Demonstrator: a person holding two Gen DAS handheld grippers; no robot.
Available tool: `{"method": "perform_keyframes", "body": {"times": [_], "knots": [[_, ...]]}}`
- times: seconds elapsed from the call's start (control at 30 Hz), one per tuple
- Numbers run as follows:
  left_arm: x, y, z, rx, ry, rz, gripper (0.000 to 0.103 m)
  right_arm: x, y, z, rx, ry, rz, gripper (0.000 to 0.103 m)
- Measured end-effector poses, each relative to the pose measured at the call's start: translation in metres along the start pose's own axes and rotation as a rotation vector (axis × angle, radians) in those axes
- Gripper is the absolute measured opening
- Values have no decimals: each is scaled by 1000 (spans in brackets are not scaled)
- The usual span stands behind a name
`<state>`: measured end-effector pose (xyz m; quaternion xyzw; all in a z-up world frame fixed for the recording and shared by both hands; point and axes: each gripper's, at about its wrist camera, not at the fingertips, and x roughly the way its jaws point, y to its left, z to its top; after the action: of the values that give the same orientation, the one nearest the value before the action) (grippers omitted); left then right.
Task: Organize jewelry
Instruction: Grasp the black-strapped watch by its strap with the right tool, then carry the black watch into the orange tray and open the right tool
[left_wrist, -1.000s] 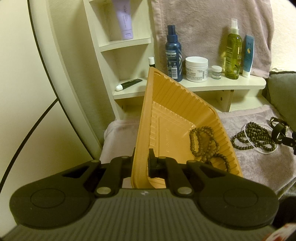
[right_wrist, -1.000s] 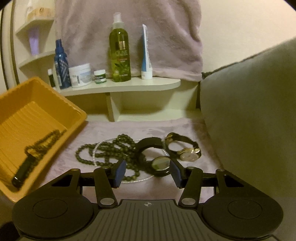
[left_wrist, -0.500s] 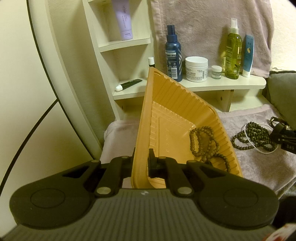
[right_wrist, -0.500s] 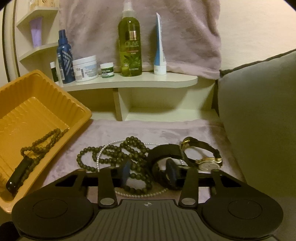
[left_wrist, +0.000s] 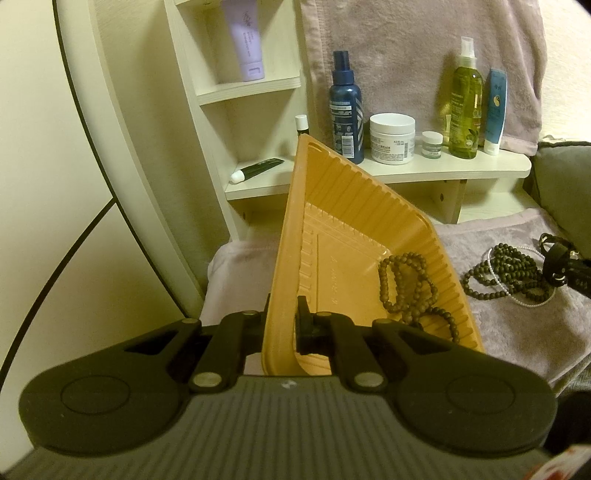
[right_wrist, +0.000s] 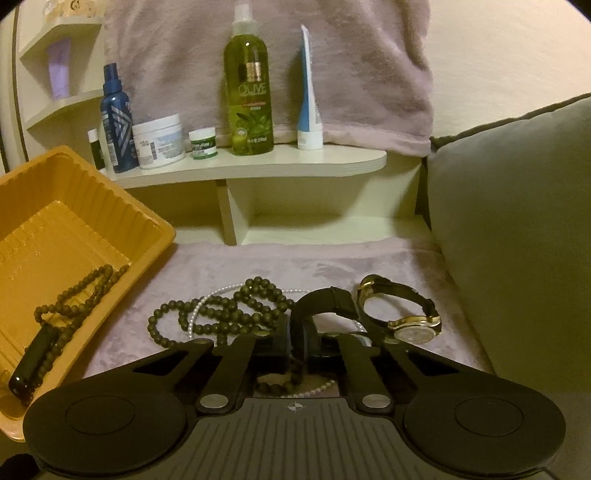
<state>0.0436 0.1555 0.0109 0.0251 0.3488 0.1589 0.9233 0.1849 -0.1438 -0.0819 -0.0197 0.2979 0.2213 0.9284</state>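
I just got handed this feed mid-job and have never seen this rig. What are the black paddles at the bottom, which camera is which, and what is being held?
The black paddles are hand-held two-finger grippers, each with a camera looking along its fingers. In the left view, the left gripper is shut on the rim of the orange tray, which already holds a brown bead string. In the right view, the right gripper has just closed on the strap of a black watch. Beside it on the lilac cloth lie a dark bead string, a pearl strand and a gold watch.

Black watch (right_wrist: 325, 314) face hidden behind fingers (right_wrist: 277, 341), tray (right_wrist: 22, 410) corner cut off
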Motion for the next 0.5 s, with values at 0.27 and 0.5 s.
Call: {"method": "perform_keyframes", "body": {"times": [0.27, 0.5], "knots": [[0, 0, 0, 0, 0, 0, 7, -18, 4, 11, -11, -39, 19, 5], [-1, 0, 0, 1, -1, 0, 7, -33, 13, 27, -17, -84, 52, 5]]}}
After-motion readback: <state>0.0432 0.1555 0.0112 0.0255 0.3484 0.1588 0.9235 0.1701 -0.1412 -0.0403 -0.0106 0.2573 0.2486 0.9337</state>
